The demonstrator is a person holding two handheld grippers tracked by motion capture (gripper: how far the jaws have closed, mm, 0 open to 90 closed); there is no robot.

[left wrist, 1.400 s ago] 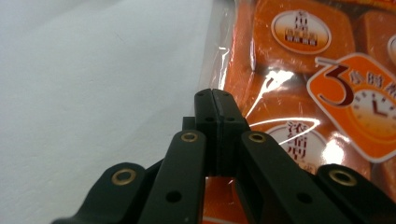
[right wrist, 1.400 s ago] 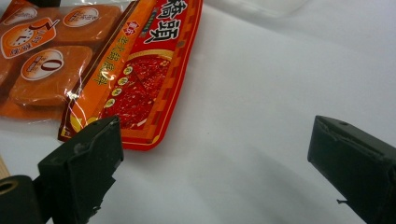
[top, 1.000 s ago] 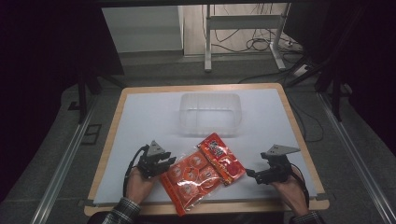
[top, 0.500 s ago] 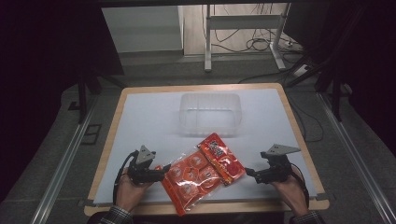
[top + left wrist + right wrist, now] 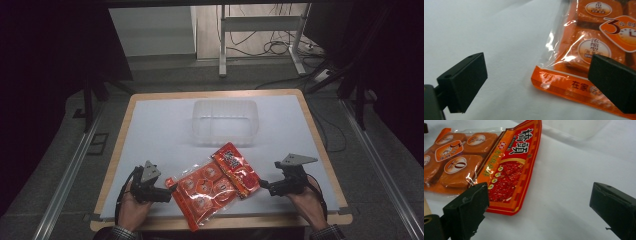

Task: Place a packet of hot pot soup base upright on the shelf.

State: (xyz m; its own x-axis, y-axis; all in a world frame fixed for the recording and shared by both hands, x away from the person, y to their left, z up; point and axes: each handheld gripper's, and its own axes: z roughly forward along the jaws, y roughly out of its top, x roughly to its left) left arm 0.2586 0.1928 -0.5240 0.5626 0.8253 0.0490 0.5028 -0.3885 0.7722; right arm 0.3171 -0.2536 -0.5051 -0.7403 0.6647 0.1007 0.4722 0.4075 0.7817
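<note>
Our left tongs have just been opening beside the packet, nothing gripped; our right tongs gape empty on the surface.

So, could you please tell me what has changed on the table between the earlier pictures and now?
The left gripper has drawn back leftward from the orange packet, and its jaws have just been opening; its fingers now stand wide apart, with only the packet's corner edge near one and nothing gripped. The packet, the clear container and the right gripper, also open beside the packet, stayed as they were.
</note>
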